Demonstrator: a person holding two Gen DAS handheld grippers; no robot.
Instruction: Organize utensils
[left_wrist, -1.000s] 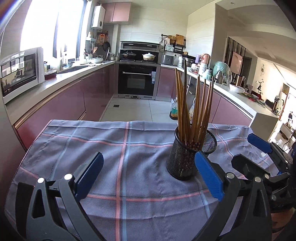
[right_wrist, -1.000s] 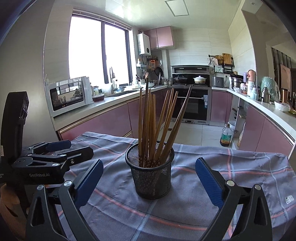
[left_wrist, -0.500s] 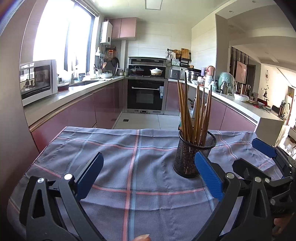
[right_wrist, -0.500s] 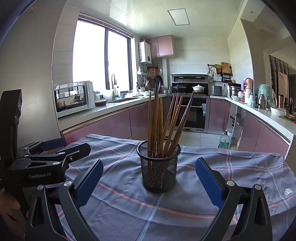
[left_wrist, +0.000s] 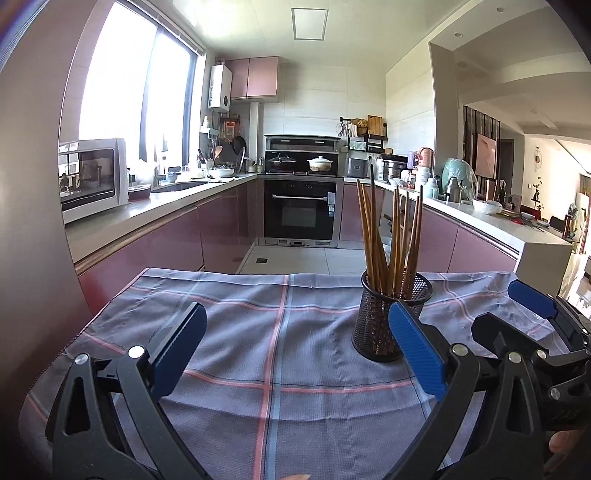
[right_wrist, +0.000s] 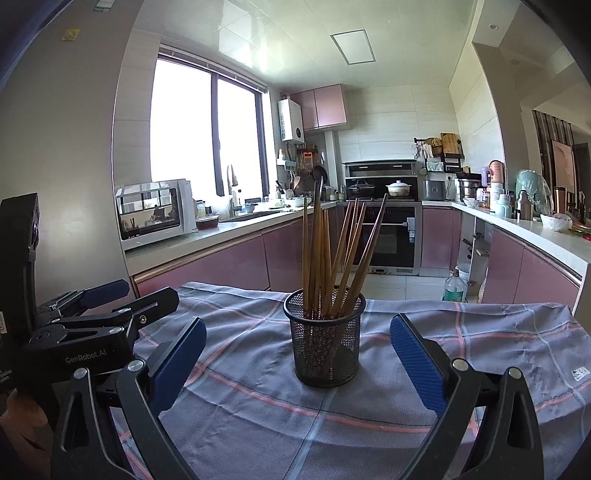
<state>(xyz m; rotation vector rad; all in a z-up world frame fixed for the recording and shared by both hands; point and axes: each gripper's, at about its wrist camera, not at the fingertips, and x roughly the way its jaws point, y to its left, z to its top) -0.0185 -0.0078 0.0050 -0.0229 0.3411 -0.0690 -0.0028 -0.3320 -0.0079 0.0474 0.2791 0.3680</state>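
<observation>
Standing in round black mesh cup (right_wrist: 325, 341), slender, seemingly wooden chopsticks (right_wrist: 334, 258)

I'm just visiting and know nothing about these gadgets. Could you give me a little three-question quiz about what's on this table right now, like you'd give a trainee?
1. True or false: the chopsticks stand inside the black mesh holder.
2. Which describes the right gripper? A: shut on a chopstick. B: open and holding nothing. C: lying flat on the cloth.
3. Fill in: the holder stands on a checked ____.

Key
1. True; they lean against its rim at different angles.
2. B. The left gripper is open and holds nothing as well.
3. Tablecloth, grey-blue with pink and blue lines.
</observation>
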